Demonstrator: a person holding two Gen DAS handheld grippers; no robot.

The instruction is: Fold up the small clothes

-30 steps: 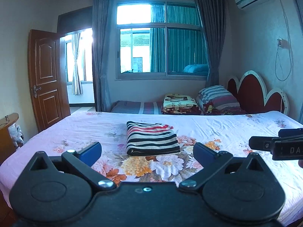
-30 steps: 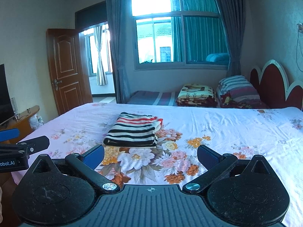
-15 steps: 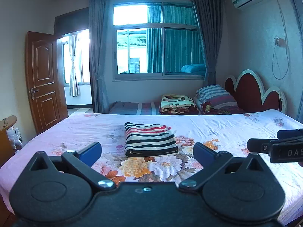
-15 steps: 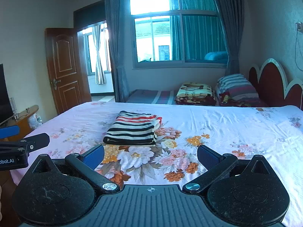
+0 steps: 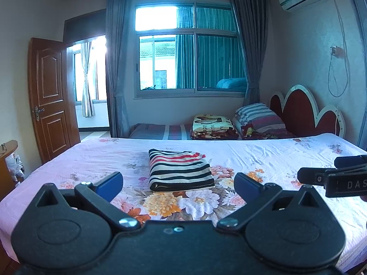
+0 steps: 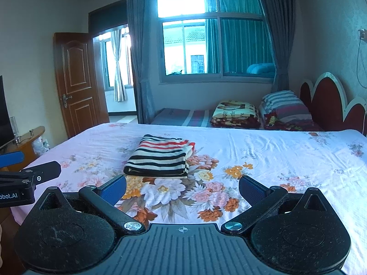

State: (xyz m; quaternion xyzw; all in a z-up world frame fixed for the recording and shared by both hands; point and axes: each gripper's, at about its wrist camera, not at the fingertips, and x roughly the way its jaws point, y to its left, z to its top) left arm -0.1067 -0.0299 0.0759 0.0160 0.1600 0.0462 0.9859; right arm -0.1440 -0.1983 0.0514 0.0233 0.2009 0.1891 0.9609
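With both sets of jaws spread wide and nothing between them, my left gripper point(image 5: 178, 182) and my right gripper point(image 6: 182, 187) hang side by side above the near edge of the bed point(image 5: 263, 153), clear of the cloth. Blue pads point(image 6: 114, 189) line the inner faces of the fingers. Seen from the left wrist, the tip of my right gripper shows at the right margin; seen from the right wrist, the tip of my left gripper shows at the left margin. Ahead of both, the striped garment point(image 5: 180, 170) lies folded into a neat rectangle on the floral bedsheet point(image 6: 275, 155), well apart from either claw, its folded edge toward me. Beyond the bed: a second bed with a folded blanket point(image 5: 214, 127) and striped pillow point(image 5: 260, 118), a red headboard point(image 5: 305, 113), a curtained window point(image 5: 190, 61) and an open wooden door point(image 5: 51, 94).
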